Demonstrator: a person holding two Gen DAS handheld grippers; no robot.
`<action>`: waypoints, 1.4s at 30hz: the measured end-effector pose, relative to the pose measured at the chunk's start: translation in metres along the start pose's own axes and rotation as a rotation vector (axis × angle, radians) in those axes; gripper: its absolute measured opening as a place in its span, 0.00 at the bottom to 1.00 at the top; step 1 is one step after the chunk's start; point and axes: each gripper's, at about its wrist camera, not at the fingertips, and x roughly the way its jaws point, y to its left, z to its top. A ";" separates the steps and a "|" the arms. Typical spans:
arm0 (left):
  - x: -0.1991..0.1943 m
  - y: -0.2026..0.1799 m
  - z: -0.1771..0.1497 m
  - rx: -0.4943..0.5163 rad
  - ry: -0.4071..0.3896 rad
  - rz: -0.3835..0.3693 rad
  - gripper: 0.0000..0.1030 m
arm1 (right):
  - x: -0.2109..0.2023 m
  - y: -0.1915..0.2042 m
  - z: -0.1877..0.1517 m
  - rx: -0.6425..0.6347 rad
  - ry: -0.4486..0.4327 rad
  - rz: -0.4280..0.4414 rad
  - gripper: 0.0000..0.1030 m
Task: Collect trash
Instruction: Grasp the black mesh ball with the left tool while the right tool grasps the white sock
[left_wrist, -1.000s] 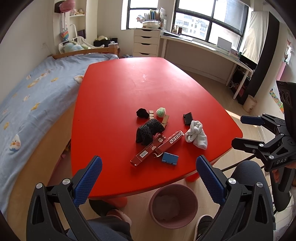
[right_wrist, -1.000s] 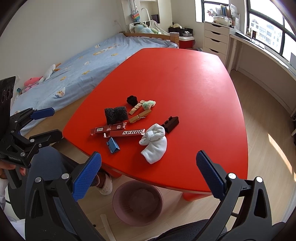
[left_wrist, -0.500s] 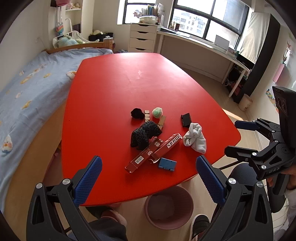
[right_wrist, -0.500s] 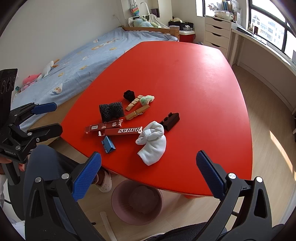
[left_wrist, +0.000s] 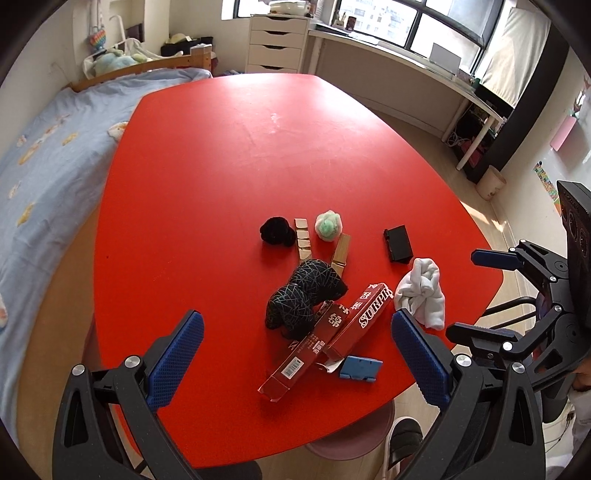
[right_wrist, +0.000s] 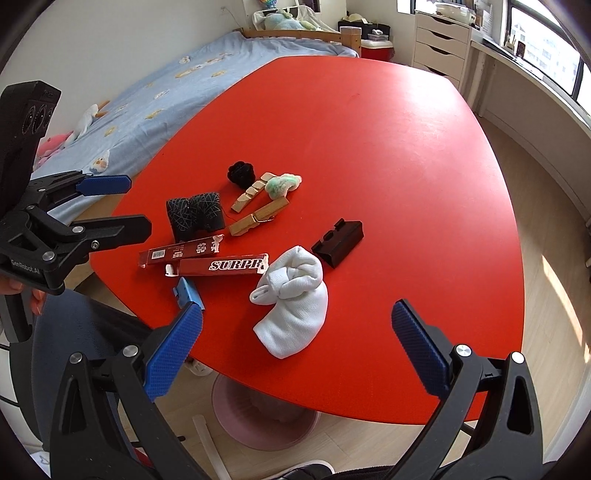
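Trash lies near the front edge of a red table (left_wrist: 240, 155): two red cartons (left_wrist: 332, 332), a black net bundle (left_wrist: 303, 295), a white sock (left_wrist: 421, 291), a blue clip (left_wrist: 360, 367), a black block (left_wrist: 398, 243), a black pom (left_wrist: 273, 230), a green ball (left_wrist: 327, 225) and wooden pieces (left_wrist: 340, 253). My left gripper (left_wrist: 291, 354) is open above the cartons. My right gripper (right_wrist: 295, 343) is open above the white sock (right_wrist: 291, 299). A pink bin (right_wrist: 258, 421) stands on the floor under the table edge.
A bed (left_wrist: 40, 147) with a blue cover runs along the table's left side. White drawers (left_wrist: 277, 44) and a long desk (left_wrist: 406, 70) stand under the windows at the back. My legs and shoe (left_wrist: 404, 439) are beside the bin.
Both grippers have moved forward and lower over the table, so the trash looks larger and closer. Both remain open. Nothing on the table has moved.
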 end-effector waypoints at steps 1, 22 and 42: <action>0.004 0.001 0.002 0.001 0.010 -0.003 0.94 | 0.003 0.000 0.000 -0.002 0.007 -0.003 0.97; 0.040 0.005 0.014 0.004 0.078 -0.052 0.28 | 0.032 -0.005 0.002 0.012 0.053 0.076 0.33; -0.010 -0.017 0.003 0.032 -0.033 -0.043 0.25 | -0.015 -0.003 -0.010 -0.013 -0.029 0.071 0.28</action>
